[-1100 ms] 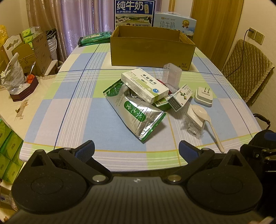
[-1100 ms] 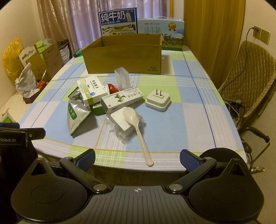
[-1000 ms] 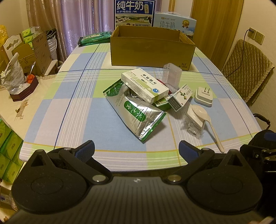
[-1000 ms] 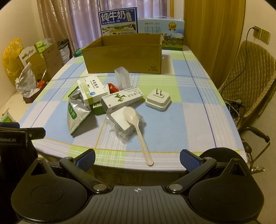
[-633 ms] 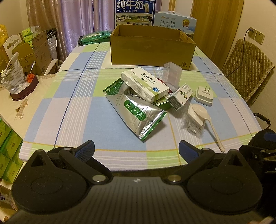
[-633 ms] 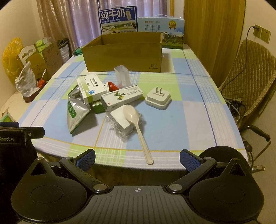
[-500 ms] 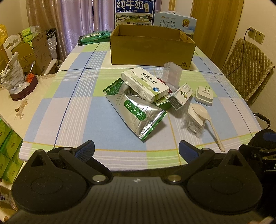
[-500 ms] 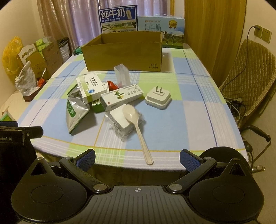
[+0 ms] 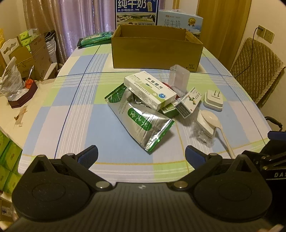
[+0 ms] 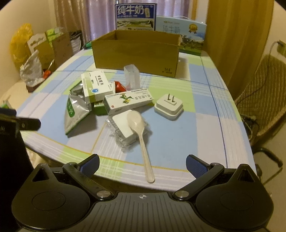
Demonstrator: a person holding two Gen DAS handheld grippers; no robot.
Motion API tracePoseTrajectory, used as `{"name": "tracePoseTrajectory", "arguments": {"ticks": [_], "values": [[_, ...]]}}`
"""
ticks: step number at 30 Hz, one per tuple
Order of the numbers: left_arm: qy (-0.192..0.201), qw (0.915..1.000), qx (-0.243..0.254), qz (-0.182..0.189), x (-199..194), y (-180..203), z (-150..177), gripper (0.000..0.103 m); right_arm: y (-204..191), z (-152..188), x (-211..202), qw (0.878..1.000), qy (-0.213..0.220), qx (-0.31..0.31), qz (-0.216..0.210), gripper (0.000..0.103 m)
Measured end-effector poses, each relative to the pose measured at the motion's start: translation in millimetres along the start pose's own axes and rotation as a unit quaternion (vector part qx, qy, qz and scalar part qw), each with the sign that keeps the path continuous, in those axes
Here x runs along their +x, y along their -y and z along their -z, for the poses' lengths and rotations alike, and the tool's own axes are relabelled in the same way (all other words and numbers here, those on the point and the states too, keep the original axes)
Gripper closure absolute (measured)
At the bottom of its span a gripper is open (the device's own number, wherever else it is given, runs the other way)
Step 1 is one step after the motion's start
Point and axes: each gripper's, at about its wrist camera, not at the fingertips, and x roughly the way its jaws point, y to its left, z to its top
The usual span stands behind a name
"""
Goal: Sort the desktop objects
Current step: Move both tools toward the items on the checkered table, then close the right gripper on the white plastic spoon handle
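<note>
Grippers first: left gripper (image 9: 141, 153) and right gripper (image 10: 142, 163) both spread wide, grasping nothing, touching nothing, poised at the near edge of the checked table (image 10: 205, 125). Landmark: white spoon (image 10: 141, 135), its handle reaching toward that near edge, bowl resting on a clear plastic packet (image 10: 125, 132). Left of the spoon, a silver foil pouch (image 9: 143, 123) with a green label, writing unreadable. Just beyond the spoon, a long white box with green plant print (image 10: 127, 101); further left, a white medicine box (image 9: 150, 90) with black Chinese lettering, lying on the pouch. Right of the spoon, a white plug adapter (image 10: 169, 106), prongs up, with bare cloth around it. Beyond, a clear plastic case (image 10: 132, 76) standing upright. Farthest, an open cardboard box (image 10: 135, 53) marked "361"; behind it, milk cartons (image 10: 135, 16) reading "纯牛奶".
</note>
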Motion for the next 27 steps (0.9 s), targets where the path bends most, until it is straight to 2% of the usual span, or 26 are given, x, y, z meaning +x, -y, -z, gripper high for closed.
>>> {"name": "tracePoseTrajectory", "arguments": {"ticks": [1, 2, 5, 16, 27], "values": [[-0.002, 1.0, 0.0, 0.0, 3, -1, -2, 0.001, 0, 0, 4, 1.0, -0.001, -0.005, 0.0, 0.004], [-0.004, 1.0, -0.002, 0.0, 5, -1, -3, 0.001, 0, -1, 8, 1.0, -0.005, -0.011, 0.0, 0.01], [-0.008, 0.9999, -0.007, 0.0, 13, -4, -10, 0.001, 2, -4, 20, 1.0, -0.015, -0.022, -0.003, 0.021], [-0.023, 0.9997, -0.003, -0.011, 42, -10, -26, 0.001, 2, -16, 58, 0.998, -0.031, -0.054, -0.021, 0.039], [-0.038, 0.9993, -0.003, -0.002, 62, -7, -30, 0.001, 11, -18, 87, 0.997, -0.055, -0.052, -0.029, 0.061]]}}
